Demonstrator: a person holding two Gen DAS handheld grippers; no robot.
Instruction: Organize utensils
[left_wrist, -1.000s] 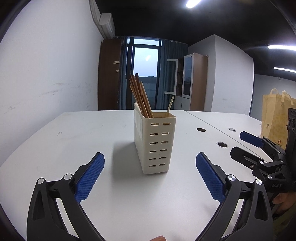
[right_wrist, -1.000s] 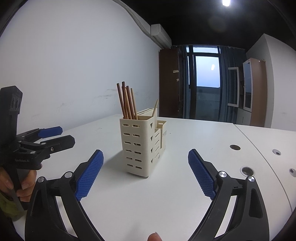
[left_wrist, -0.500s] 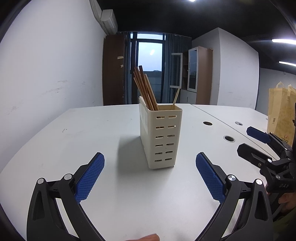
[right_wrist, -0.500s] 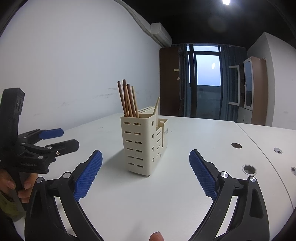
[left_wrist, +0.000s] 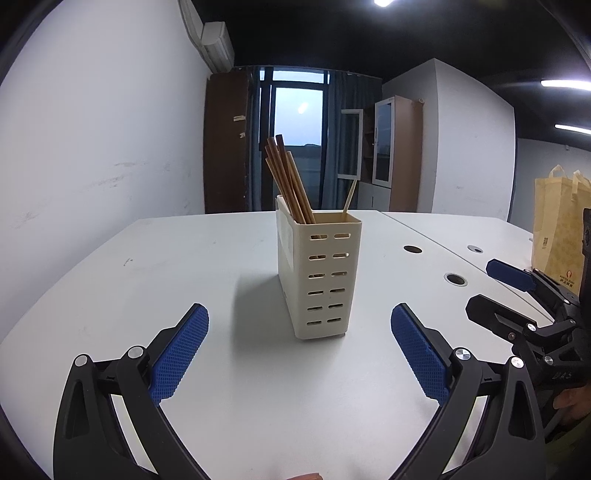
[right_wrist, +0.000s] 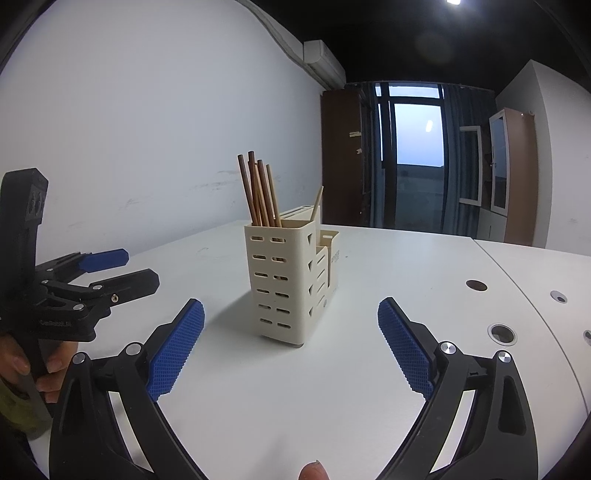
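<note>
A cream slotted utensil holder (left_wrist: 319, 277) stands upright on the white table (left_wrist: 184, 266), also in the right wrist view (right_wrist: 286, 280). Several brown chopsticks (left_wrist: 288, 181) lean in its tall compartment, with one pale stick (left_wrist: 350, 197) beside them. My left gripper (left_wrist: 299, 347) is open and empty, a little short of the holder. My right gripper (right_wrist: 290, 343) is open and empty, also facing the holder. The right gripper shows in the left wrist view (left_wrist: 509, 295), and the left gripper shows in the right wrist view (right_wrist: 110, 271).
Round cable holes (left_wrist: 455, 279) sit in the table to the right. A yellow paper bag (left_wrist: 561, 229) stands at the far right. A white wall (left_wrist: 92, 129) runs along the left; a window and cabinets are behind the table.
Both grippers have drifted slightly toward the holder and tilted a little. The holder and chopsticks have not moved. Both grippers stay open.
</note>
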